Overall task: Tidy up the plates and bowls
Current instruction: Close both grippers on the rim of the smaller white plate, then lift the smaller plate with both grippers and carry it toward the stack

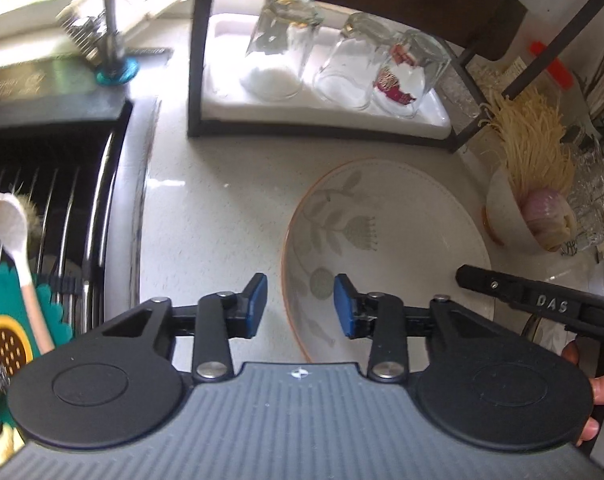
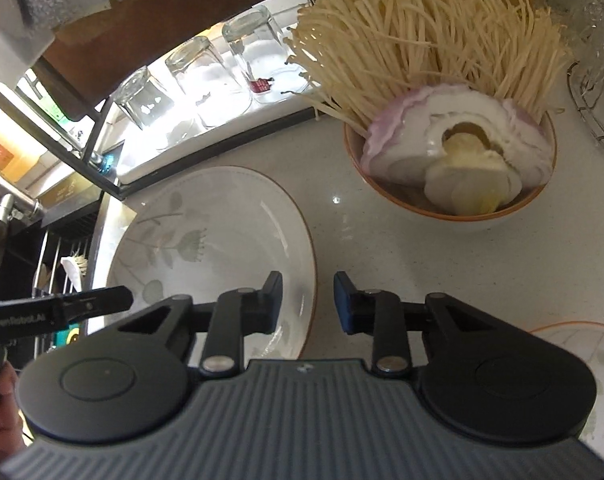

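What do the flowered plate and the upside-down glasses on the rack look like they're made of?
Flowered plate: likely glazed ceramic, opaque white and glossy, with a printed grey floral motif and an orange rim line. Glasses: clear glass by the look, see-through with bright reflections, though clear plastic can't be excluded.

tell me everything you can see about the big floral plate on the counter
The large white ceramic plate with a grey-green flower and leaf print and a thin orange rim is shallow, glossy and empty. It lies flat on the speckled white countertop, in front of the white tray of upturned glasses and beside the small orange-rimmed bowl of enoki mushrooms and onion, apart from both. The open left gripper straddles its near-left rim without visibly touching it; the open right gripper frames its right edge.
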`<action>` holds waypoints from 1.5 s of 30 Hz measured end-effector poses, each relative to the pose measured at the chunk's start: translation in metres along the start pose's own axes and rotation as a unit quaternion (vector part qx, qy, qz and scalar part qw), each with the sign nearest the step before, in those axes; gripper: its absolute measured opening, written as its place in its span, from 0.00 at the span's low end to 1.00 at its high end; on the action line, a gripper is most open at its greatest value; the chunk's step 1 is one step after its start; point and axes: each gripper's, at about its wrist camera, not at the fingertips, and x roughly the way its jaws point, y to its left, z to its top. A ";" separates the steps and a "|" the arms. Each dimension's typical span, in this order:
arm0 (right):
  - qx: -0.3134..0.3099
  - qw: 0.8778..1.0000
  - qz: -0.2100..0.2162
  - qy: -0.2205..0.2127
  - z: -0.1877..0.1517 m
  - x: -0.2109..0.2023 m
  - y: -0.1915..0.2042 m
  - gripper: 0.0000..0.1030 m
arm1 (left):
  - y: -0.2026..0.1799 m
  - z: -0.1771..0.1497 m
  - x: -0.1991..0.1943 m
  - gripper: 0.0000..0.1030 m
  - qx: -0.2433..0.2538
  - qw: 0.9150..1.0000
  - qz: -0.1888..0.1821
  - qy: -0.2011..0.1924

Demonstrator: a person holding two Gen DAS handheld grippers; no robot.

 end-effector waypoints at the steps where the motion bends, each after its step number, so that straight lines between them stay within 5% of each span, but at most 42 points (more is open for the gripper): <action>1: 0.002 1.000 0.003 -0.001 0.000 0.001 0.000 0.31 | -0.001 0.004 0.000 0.37 0.007 1.000 0.002 -0.002; 13: -0.007 1.000 -0.004 0.000 0.000 0.010 0.007 0.22 | 0.007 0.023 0.020 0.10 0.013 1.000 -0.006 0.016; 27: 0.005 1.000 0.015 -0.006 -0.002 -0.011 -0.001 0.22 | -0.003 0.021 -0.004 0.10 0.019 1.000 -0.017 0.012; 45: 0.029 0.997 0.040 -0.051 -0.018 -0.093 -0.027 0.22 | -0.058 0.014 -0.060 0.10 0.003 0.998 -0.056 -0.035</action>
